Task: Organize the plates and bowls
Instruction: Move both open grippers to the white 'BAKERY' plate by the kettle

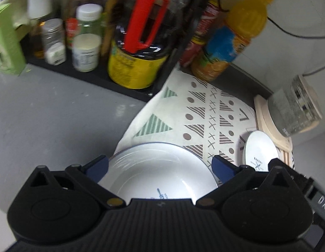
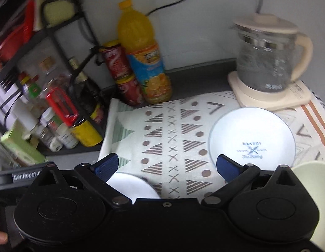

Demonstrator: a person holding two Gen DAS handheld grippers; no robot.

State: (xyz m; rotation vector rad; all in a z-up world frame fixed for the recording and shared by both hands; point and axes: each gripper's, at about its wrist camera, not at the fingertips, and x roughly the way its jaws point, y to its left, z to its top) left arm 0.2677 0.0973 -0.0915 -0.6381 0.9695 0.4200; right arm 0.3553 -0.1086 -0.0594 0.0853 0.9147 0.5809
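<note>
Both hand-held grippers are spread apart: the left hand-held gripper (image 1: 160, 167) straddles a white bowl (image 1: 160, 172) low in the frame, ready to grab; the right hand-held gripper (image 2: 167, 166) holds nothing.

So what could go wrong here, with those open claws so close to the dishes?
The left gripper straddles a white bowl with its jaws open; a poor grip on the smooth rim might let it slip. The glass kettle stands right behind the white plate, so a careless swing could knock it.

shelf jars (image 1: 87, 37) motion-blurred, pale bowl (image 2: 315, 199) cut by the right edge, labels unreadable
</note>
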